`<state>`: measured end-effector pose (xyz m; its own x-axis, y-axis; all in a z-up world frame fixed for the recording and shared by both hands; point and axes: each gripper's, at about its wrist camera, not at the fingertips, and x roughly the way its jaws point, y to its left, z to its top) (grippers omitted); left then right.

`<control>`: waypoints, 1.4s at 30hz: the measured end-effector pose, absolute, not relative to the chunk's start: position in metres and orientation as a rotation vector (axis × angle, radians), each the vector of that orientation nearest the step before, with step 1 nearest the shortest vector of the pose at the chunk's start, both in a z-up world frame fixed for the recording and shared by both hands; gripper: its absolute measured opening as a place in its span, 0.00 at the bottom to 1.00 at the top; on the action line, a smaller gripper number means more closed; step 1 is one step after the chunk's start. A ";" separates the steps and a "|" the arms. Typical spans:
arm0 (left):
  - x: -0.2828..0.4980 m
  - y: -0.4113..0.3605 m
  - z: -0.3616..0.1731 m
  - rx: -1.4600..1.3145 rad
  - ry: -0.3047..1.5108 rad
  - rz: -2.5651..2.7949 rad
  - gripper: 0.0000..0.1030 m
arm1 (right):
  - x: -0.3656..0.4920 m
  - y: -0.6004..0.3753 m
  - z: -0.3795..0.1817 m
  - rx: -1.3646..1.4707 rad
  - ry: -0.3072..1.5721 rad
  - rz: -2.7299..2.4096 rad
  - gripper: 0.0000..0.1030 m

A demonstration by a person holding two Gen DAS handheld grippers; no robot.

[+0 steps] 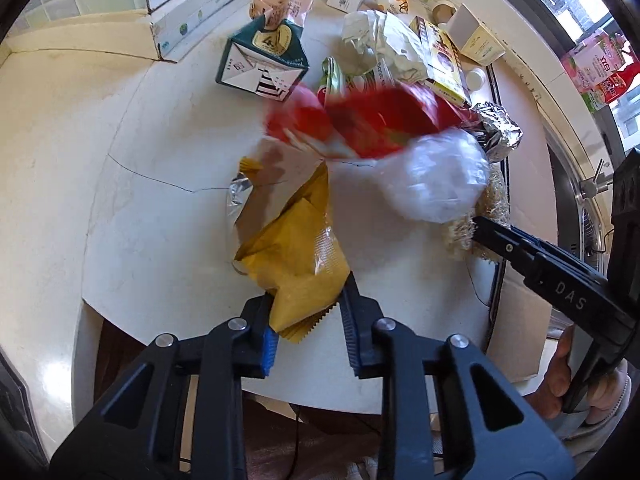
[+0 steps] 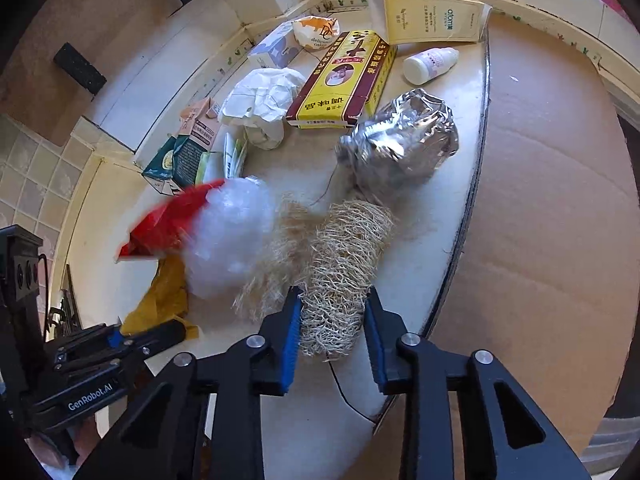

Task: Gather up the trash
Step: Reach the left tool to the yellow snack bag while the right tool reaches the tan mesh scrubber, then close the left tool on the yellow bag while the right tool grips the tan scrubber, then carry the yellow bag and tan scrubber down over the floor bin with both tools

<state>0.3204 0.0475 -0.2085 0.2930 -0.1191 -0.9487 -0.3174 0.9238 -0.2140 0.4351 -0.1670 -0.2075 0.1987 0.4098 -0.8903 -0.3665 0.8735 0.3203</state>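
My left gripper (image 1: 308, 292) is shut on the lower end of a crumpled yellow wrapper (image 1: 296, 248), with both blue pads against it. In the right wrist view my right gripper (image 2: 333, 294) is shut on a tan fibrous loofah (image 2: 344, 248) near the counter's edge. A blurred red bag (image 1: 372, 120) and a clear plastic bag (image 1: 440, 180) lie between the two grippers. Behind the loofah sits a ball of foil (image 2: 400, 140).
On the white counter (image 1: 160, 140) lie a green-and-white carton (image 1: 264, 60), crumpled white paper (image 2: 260, 96), a yellow box (image 2: 340, 80), a small white bottle (image 2: 430, 64) and a cream box (image 2: 428, 14). Brown cardboard (image 2: 540, 200) lies to the right of the counter.
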 end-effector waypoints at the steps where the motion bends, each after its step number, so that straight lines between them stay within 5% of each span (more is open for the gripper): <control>1: 0.319 0.048 -0.206 -0.392 1.269 0.139 0.21 | 0.433 -0.169 -0.207 0.054 1.256 0.540 0.26; 26: 0.201 0.064 -0.113 -0.206 1.091 -0.099 0.20 | 0.262 -0.185 -0.105 0.170 0.988 0.338 0.26; 42: 0.092 0.019 -0.158 -0.111 1.153 -0.298 0.20 | 0.085 -0.199 -0.145 0.171 1.060 0.228 0.26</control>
<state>0.0919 0.0187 -0.1578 0.3717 -0.2886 -0.8824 0.1749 0.9552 -0.2387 0.0847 -0.1995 -0.1448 0.4690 0.2663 -0.8421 -0.1028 0.9634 0.2475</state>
